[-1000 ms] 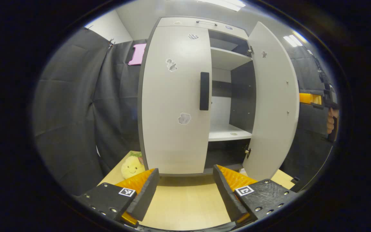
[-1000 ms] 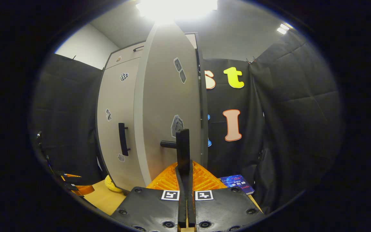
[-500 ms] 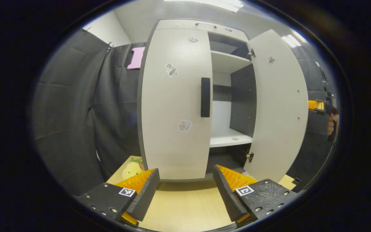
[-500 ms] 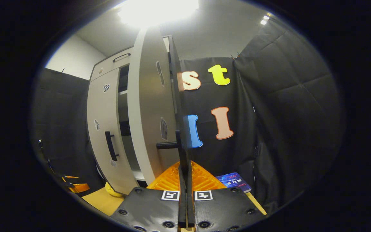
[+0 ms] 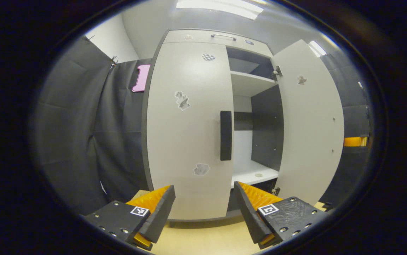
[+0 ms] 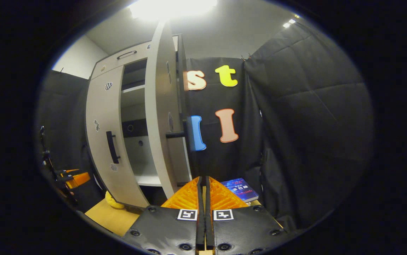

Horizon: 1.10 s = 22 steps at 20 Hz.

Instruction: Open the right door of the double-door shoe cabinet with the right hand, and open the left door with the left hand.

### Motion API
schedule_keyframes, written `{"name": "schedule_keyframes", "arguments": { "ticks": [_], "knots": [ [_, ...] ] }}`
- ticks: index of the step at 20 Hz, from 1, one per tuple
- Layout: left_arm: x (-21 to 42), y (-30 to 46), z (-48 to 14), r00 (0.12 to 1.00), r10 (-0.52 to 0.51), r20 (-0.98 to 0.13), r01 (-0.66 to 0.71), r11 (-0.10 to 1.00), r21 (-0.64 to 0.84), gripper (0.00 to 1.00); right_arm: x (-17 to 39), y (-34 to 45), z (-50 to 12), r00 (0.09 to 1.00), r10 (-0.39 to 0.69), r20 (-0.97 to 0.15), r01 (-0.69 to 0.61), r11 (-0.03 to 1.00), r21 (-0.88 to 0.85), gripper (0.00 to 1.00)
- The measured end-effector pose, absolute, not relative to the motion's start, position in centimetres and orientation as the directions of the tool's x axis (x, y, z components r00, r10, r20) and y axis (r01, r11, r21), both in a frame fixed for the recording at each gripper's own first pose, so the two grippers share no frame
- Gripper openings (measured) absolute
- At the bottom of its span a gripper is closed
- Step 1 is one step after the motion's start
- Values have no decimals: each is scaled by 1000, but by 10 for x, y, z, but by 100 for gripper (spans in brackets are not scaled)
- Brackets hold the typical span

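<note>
The grey double-door shoe cabinet (image 5: 210, 35) stands straight ahead in the left gripper view. Its left door (image 5: 185, 134) is closed, with a black vertical handle (image 5: 225, 135) at its inner edge. The right door (image 5: 309, 120) is swung wide open, baring the shelves (image 5: 249, 83). My left gripper (image 5: 203, 198) is open, a short way in front of the left door and below its handle. In the right gripper view the right door (image 6: 157, 106) is edge-on, its handle (image 6: 175, 135) sticking out free. My right gripper (image 6: 203, 184) is shut on nothing, below that handle.
The cabinet stands on a light wooden table (image 5: 203, 241). A blue book (image 6: 240, 189) lies at the table's right end and a yellow plush toy (image 6: 113, 202) sits by the cabinet's left foot. Black cloth walls close in on both sides.
My right gripper has let go of the right door's handle and sits lower, with the door swung wider. My left gripper has moved closer to the left door, still open.
</note>
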<state>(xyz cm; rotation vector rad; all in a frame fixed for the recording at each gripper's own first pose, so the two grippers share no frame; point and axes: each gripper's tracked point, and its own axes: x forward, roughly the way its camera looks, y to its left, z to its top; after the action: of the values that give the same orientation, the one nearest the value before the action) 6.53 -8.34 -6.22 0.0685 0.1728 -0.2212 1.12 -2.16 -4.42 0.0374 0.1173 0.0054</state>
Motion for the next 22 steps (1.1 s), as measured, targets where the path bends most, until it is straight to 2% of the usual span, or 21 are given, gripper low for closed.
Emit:
{"name": "schedule_keyframes", "arguments": {
  "ticks": [1,4,5,7,8,10,13,14,15,17,18,20,21,22],
  "knots": [
    [74,-87,-55,962,-223,-157,232,972,43,96,4,-35,-50,990,-37,-138,40,999,22,2],
    [105,-100,-32,969,-230,-89,235,971,50,95,-3,-72,-61,969,-144,-200,148,989,5,0],
    [114,-105,-27,970,-230,-75,235,971,51,95,0,-82,-60,963,-163,-213,169,986,7,3],
    [132,-119,-21,971,-231,-63,234,971,43,96,9,-103,-52,956,-217,-198,222,975,3,19],
    [141,-124,-19,971,-230,-62,232,972,36,96,17,-113,-50,954,-234,-189,239,971,2,41],
    [158,-136,-17,973,-220,-67,223,974,40,95,34,-134,-49,945,-277,-176,279,960,-12,100],
    [183,-154,-17,975,-209,-80,215,974,73,96,53,-154,-50,942,-300,-149,302,953,-6,98],
    [191,-160,-18,974,-206,-90,213,974,76,95,60,-159,-52,943,-296,-149,300,954,5,92],
    [200,-163,-22,977,-186,-102,195,978,76,96,69,-164,-57,945,-289,-153,294,956,9,98],
    [213,-165,-32,980,-152,-126,163,984,77,96,82,-177,-63,943,-293,-160,296,955,-5,98],
    [217,-167,-35,982,-134,-132,145,986,78,92,87,-184,-65,941,-297,-161,299,954,-10,98],
    [224,-169,-37,986,-105,-131,116,990,80,70,103,-192,-69,943,-289,-167,294,956,1,98],
    [227,-172,-39,984,-106,-140,118,990,78,72,112,-196,-70,945,-281,-169,287,958,13,98],
    [233,-173,-41,984,-103,-147,115,990,80,70,120,-198,-71,947,-272,-170,280,960,24,98]
  ]
}}
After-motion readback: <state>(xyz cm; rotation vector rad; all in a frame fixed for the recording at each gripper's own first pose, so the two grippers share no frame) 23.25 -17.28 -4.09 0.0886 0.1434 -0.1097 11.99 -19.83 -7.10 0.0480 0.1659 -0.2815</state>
